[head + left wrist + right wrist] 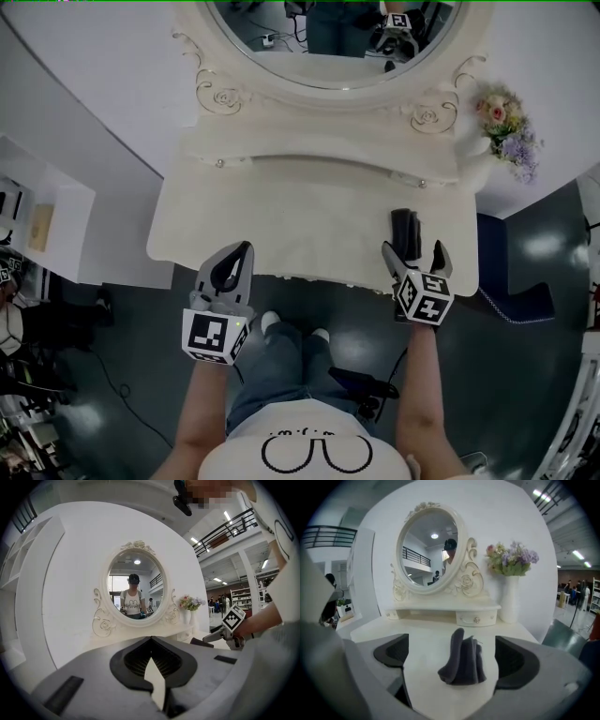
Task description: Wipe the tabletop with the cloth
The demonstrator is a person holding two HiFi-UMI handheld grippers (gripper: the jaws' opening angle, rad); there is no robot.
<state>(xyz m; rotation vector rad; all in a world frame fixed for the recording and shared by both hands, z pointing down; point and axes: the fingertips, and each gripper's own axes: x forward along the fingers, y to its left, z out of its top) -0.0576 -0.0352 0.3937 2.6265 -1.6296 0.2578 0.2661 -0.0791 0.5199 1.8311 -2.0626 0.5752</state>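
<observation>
Dark cloth on the tabletop between wide fingers of the right gripper, seemingly untouched; left gripper fingers together.

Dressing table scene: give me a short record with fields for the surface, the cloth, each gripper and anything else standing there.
surface: cream dressing table, oval mirror behind it
cloth: dark grey cloth, bunched up, lying near the table's front right edge
right gripper: right gripper open, one jaw on either side of the cloth, pads not pressing it
left gripper: left gripper shut, nothing in it, near the front left edge
other: vase of flowers at the back right corner
</observation>
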